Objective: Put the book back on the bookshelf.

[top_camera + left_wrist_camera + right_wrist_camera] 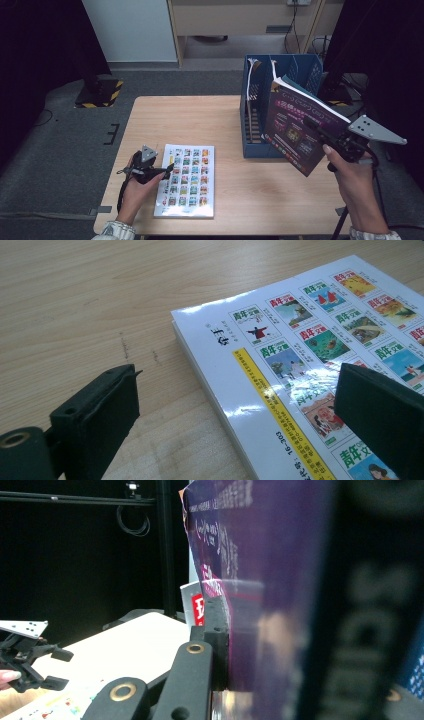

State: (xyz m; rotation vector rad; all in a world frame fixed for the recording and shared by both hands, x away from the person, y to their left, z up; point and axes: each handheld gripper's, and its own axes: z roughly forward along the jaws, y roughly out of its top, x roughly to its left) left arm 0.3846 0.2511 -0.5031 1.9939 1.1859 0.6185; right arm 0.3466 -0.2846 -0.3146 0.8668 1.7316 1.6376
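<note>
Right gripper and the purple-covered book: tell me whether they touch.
Touching. In the right gripper view, the right gripper has its black jaws clamped against the purple-covered book, with no gap showing.

Glossy paper mag covers (186,181) (300,127), matt pale wood-grain tabletop (165,120), blue plastic file rack (260,145), matt blk tongs (230,425).

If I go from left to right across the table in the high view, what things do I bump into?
Left gripper → white book lying flat → blue file rack → purple book held up → right gripper.
</note>
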